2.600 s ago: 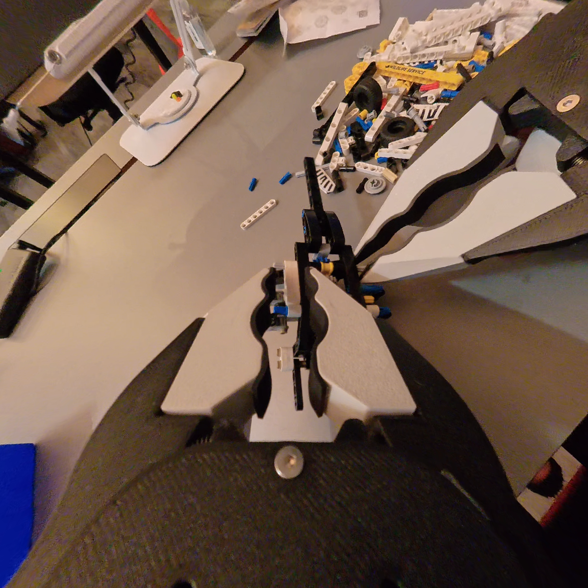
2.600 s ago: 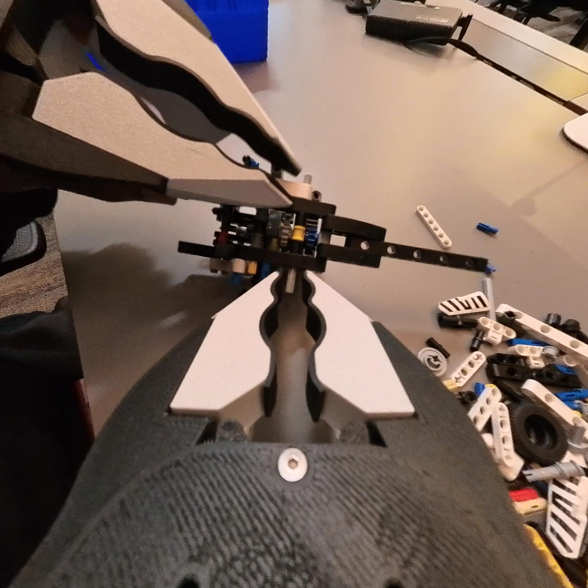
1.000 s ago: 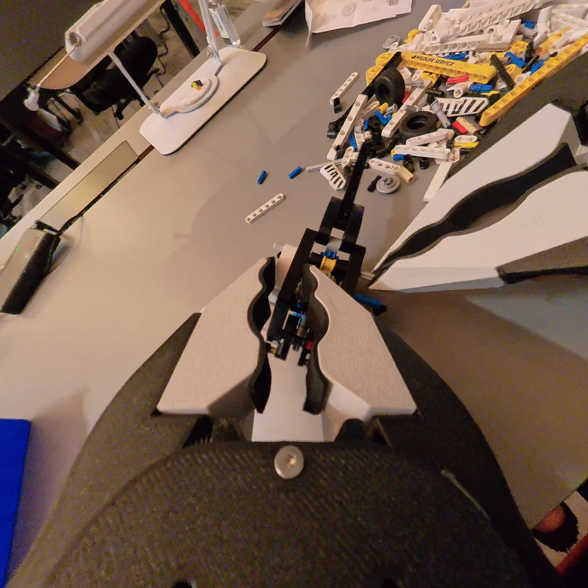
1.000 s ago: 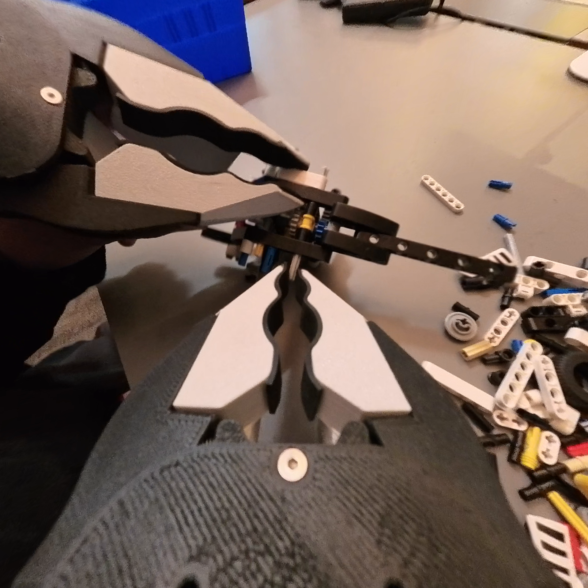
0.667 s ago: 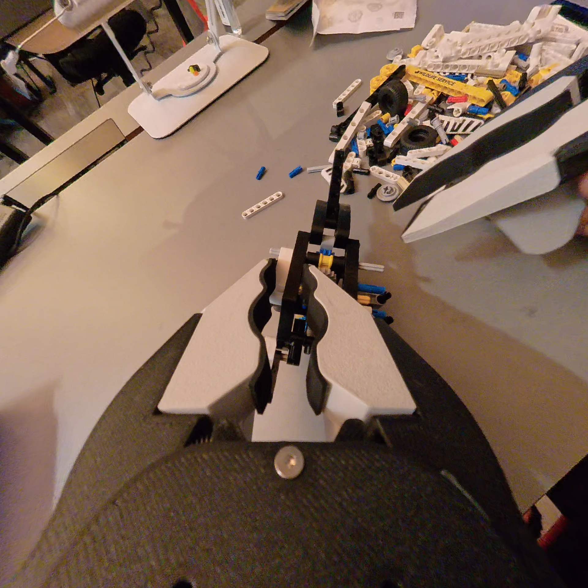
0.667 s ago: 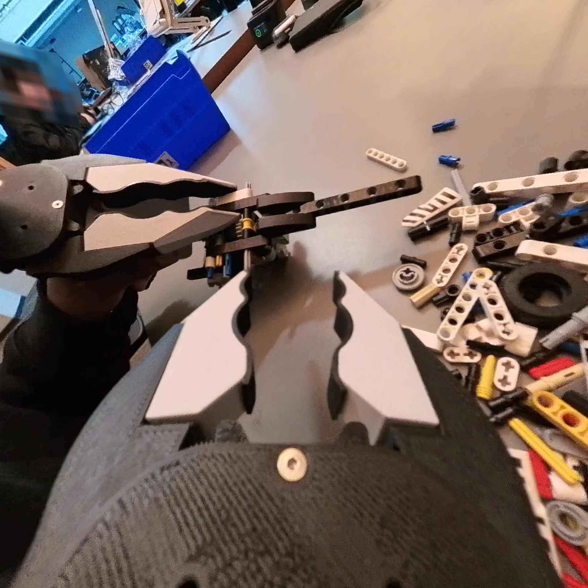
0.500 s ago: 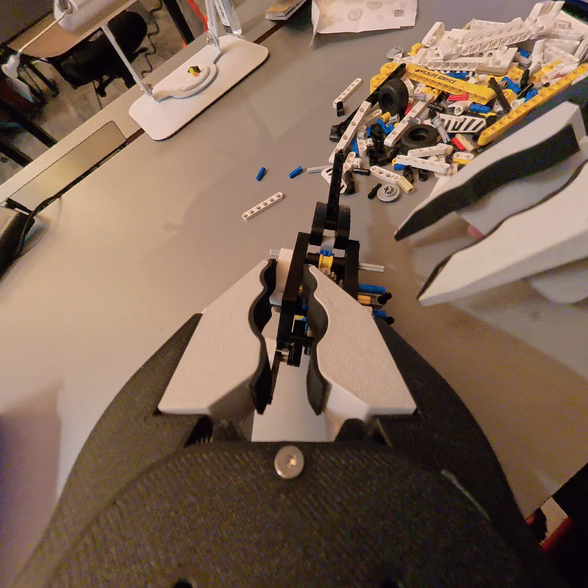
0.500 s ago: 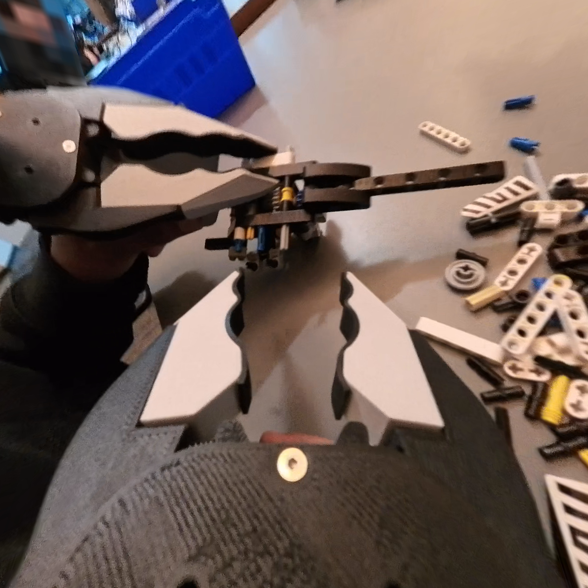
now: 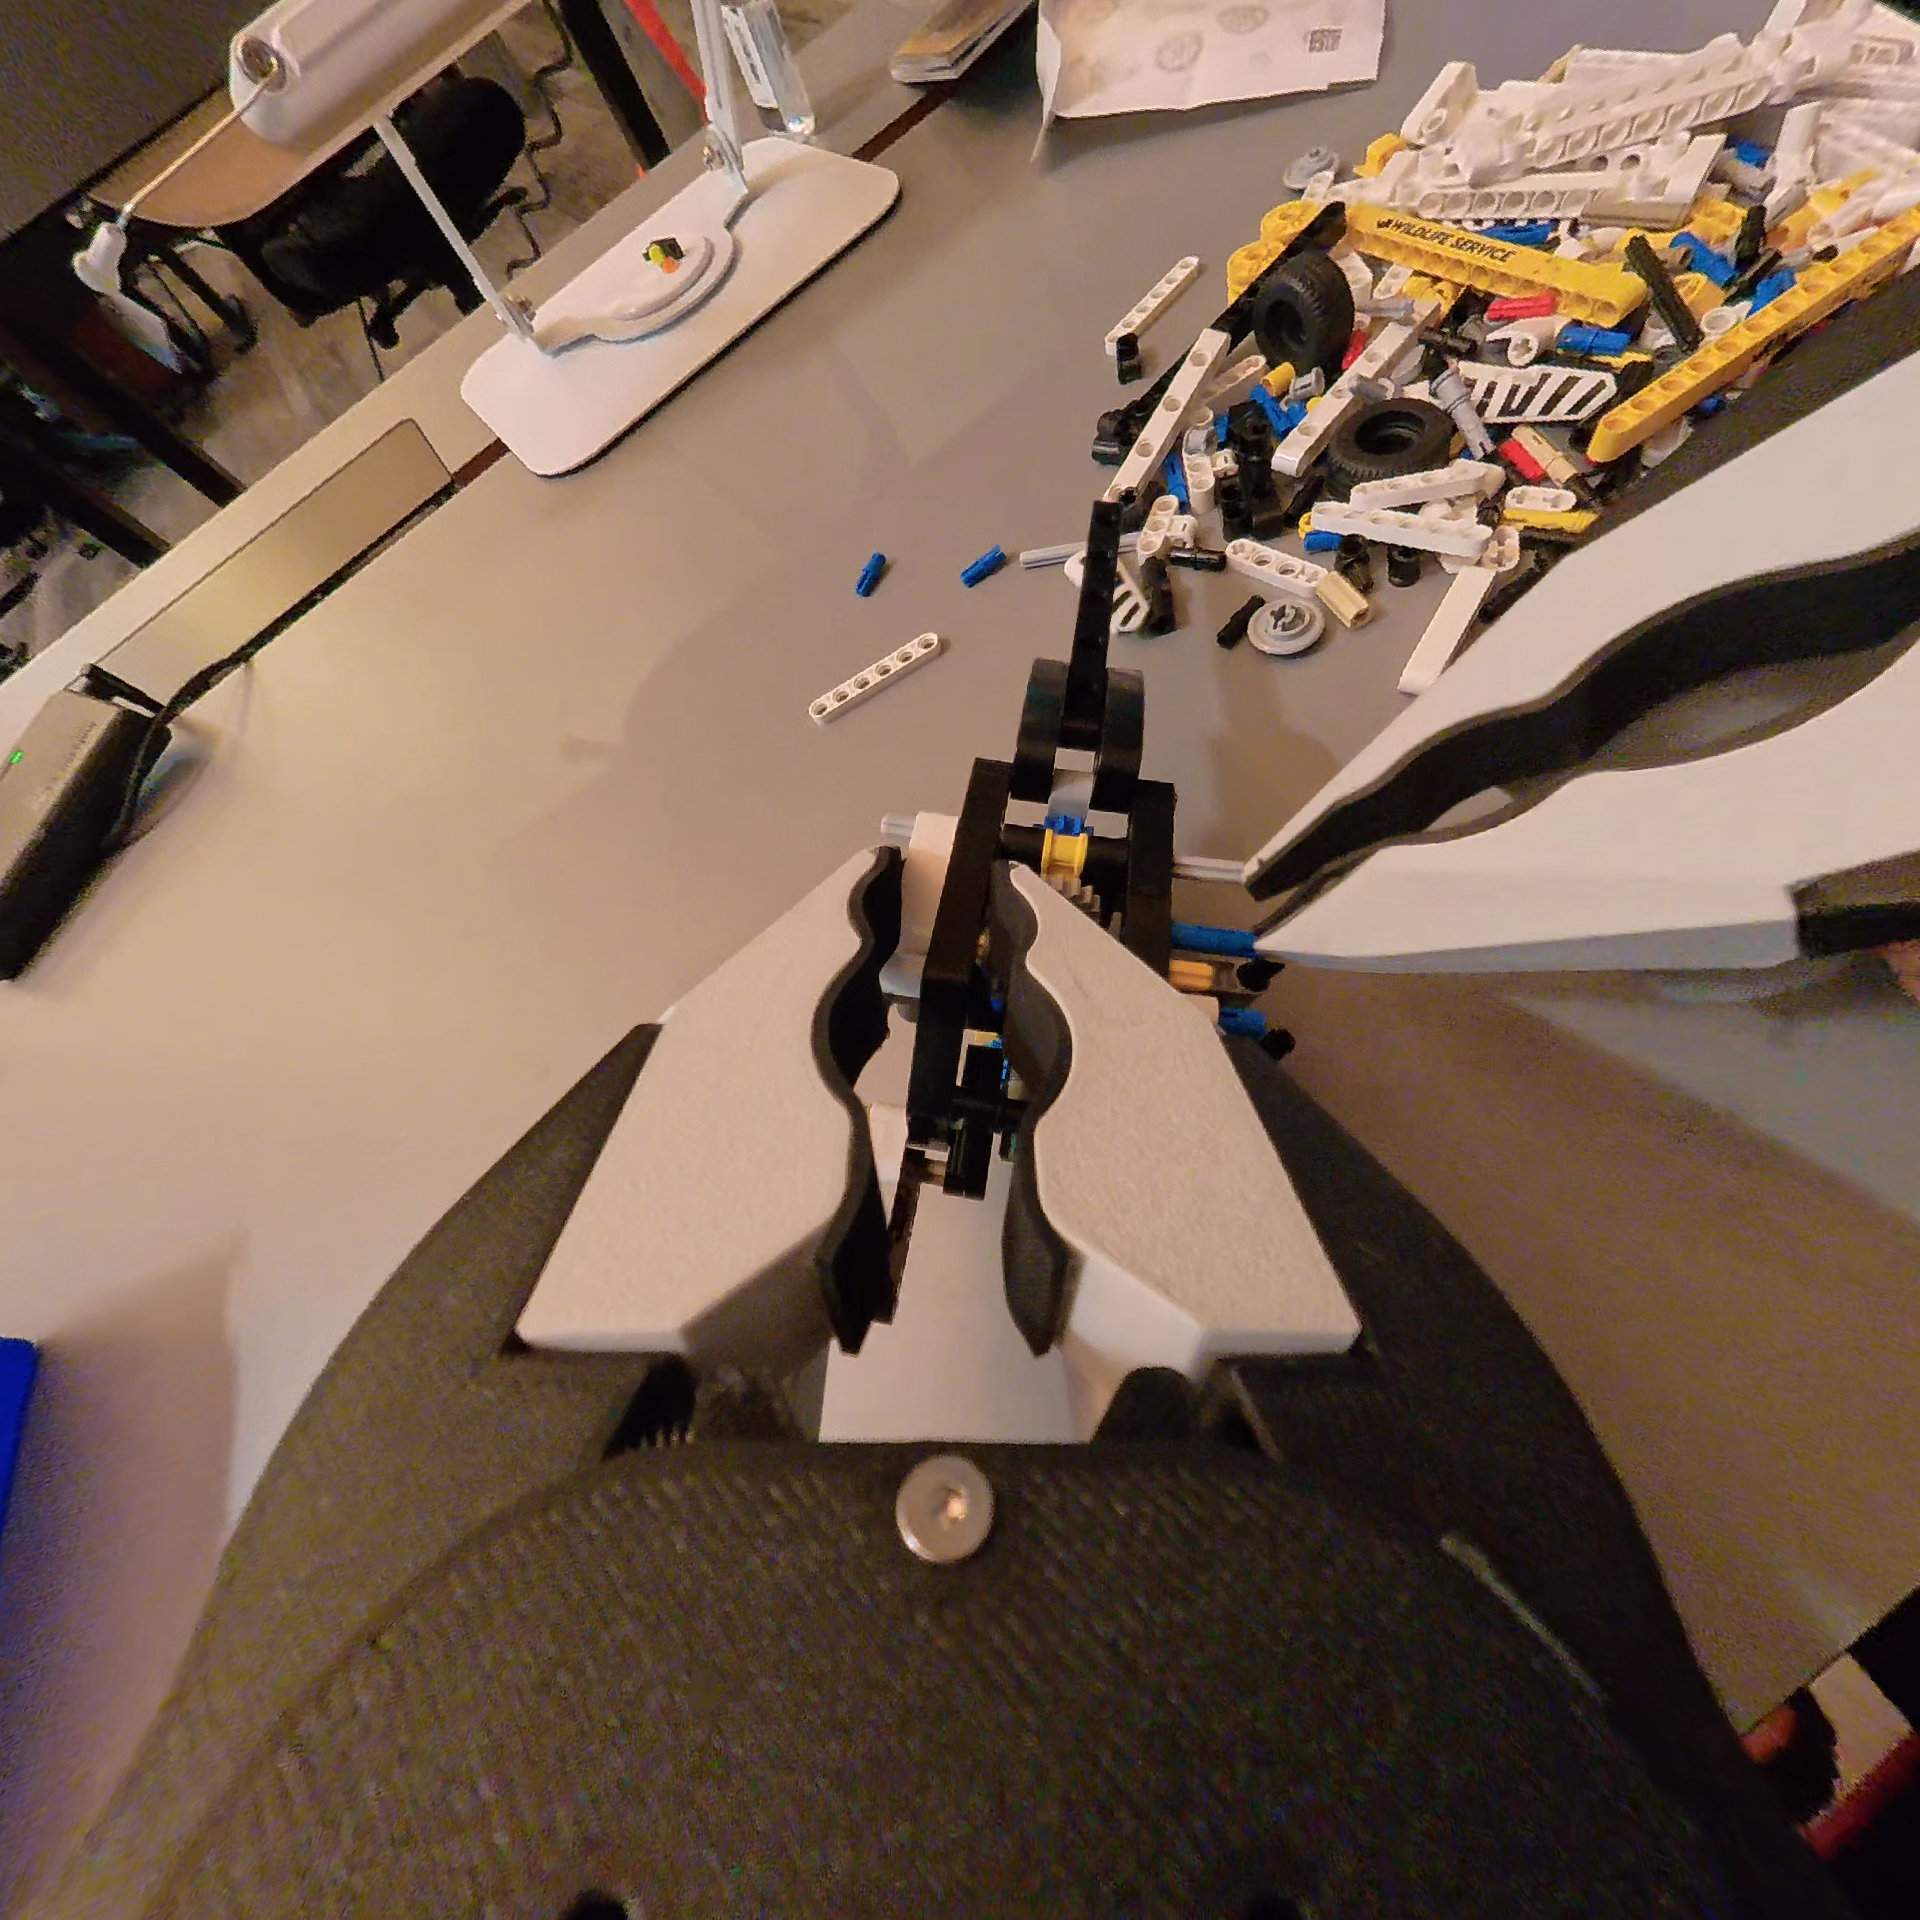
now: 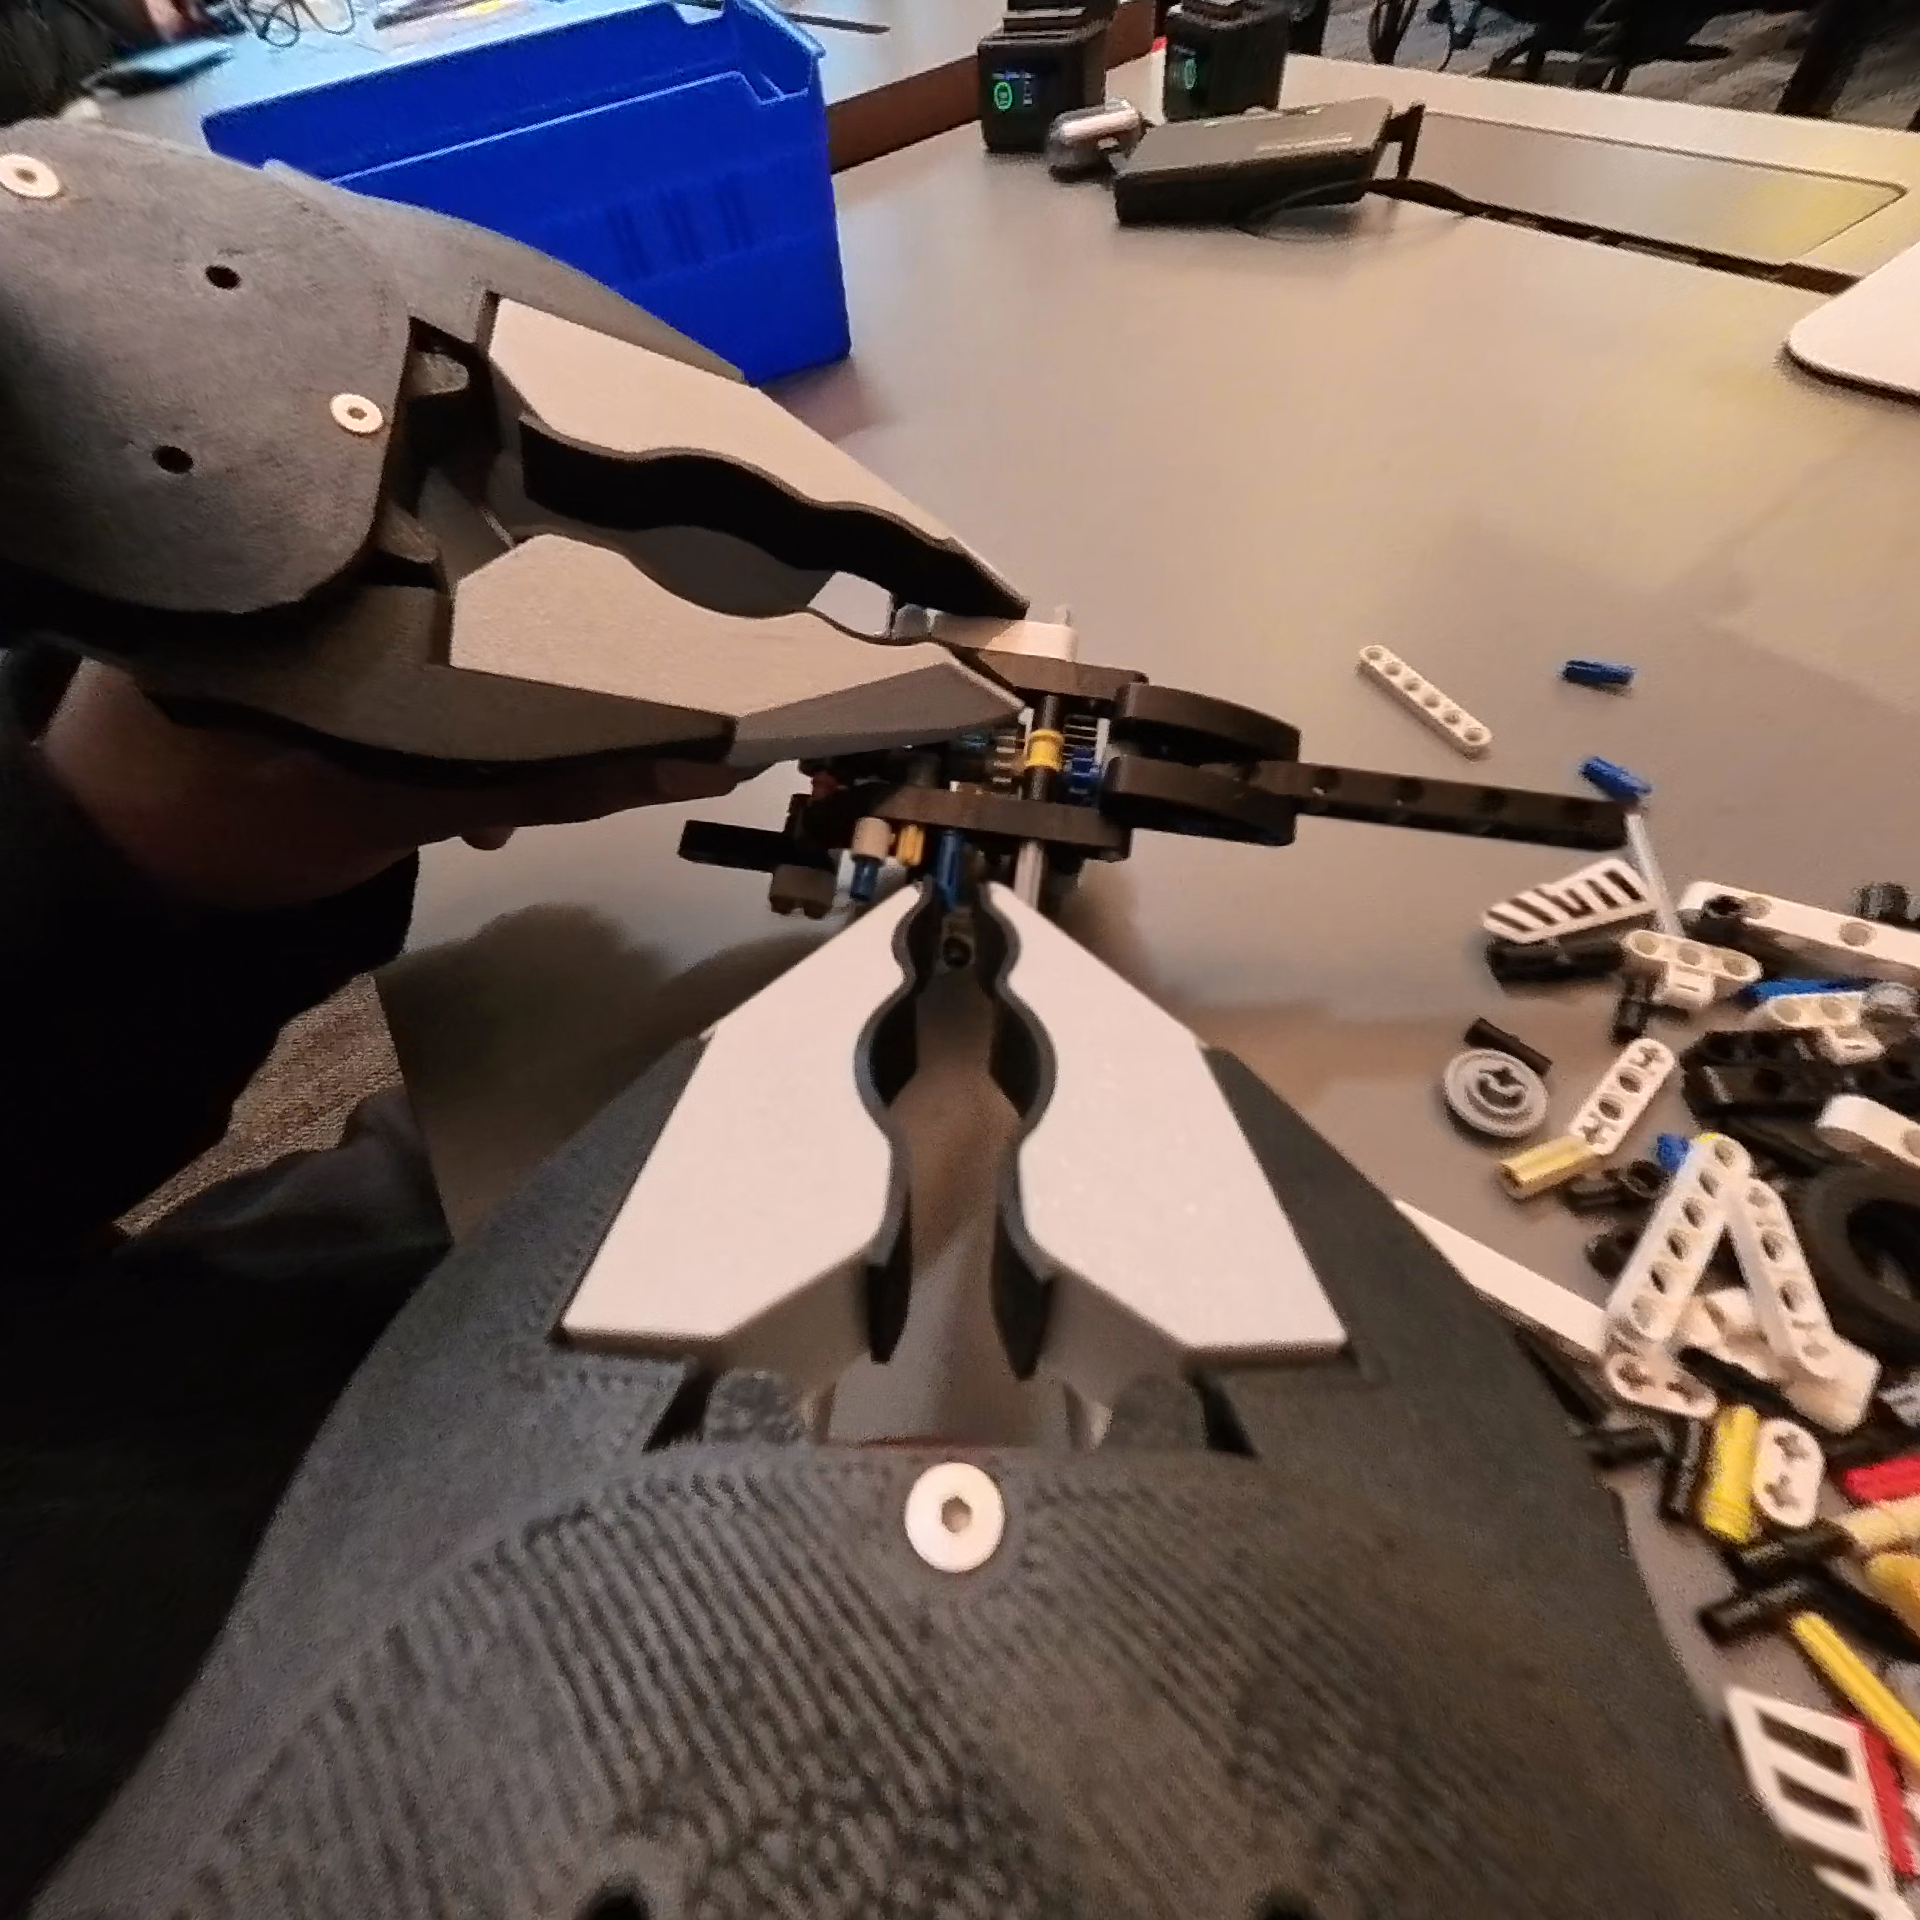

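The left gripper (image 9: pixel 940 883) had its jaws clamped on the black brick assembly (image 9: pixel 1049 831), held above the bench (image 9: pixel 520 831). Right of the assembly, the right gripper (image 10: pixel 954 899) pinched a blue pin (image 10: pixel 945 868) (on its underside); loose bricks (image 9: pixel 1455 343) lay beyond.

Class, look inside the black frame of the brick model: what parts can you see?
Inside the black frame: a yellow bush, a blue piece and tan gear teeth. Deeper parts are covered by the left claw.

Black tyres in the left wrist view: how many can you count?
2: one tyre beside the yellow beam, another nearer the camera among white beams. The pile may hide more.
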`<state>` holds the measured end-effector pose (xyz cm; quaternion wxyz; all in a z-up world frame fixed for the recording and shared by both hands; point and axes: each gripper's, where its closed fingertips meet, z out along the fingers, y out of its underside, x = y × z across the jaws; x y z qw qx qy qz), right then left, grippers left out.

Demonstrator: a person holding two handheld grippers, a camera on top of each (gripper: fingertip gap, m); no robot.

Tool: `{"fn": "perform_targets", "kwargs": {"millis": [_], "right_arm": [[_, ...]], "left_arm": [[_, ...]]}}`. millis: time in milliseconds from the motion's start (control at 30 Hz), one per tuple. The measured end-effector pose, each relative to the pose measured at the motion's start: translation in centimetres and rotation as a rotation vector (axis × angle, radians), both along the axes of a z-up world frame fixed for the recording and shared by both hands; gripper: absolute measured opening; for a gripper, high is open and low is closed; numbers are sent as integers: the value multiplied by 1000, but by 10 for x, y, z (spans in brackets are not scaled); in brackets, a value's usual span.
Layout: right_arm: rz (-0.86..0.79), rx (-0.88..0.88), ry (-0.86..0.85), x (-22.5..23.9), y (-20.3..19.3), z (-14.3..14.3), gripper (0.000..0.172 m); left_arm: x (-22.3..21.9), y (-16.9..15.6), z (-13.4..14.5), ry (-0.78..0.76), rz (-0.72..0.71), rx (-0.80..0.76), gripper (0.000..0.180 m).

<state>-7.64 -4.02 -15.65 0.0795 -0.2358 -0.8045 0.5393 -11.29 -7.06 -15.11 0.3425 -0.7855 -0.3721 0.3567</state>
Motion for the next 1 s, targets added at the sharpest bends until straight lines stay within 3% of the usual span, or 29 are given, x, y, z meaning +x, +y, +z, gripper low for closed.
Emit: {"fn": "perform_targets", "kwargs": {"millis": [267,733,1000], "right_arm": [[32,40,-7,0,-3,-1,8],[54,282,323,-1,-5,1,6],[63,292,379,2,-5,4,7]], "left_arm": [[-1,-2,0,8,16,3,17],[-2,-3,0,10,30,6,17],[-2,-3,0,12,30,5,17]]}}
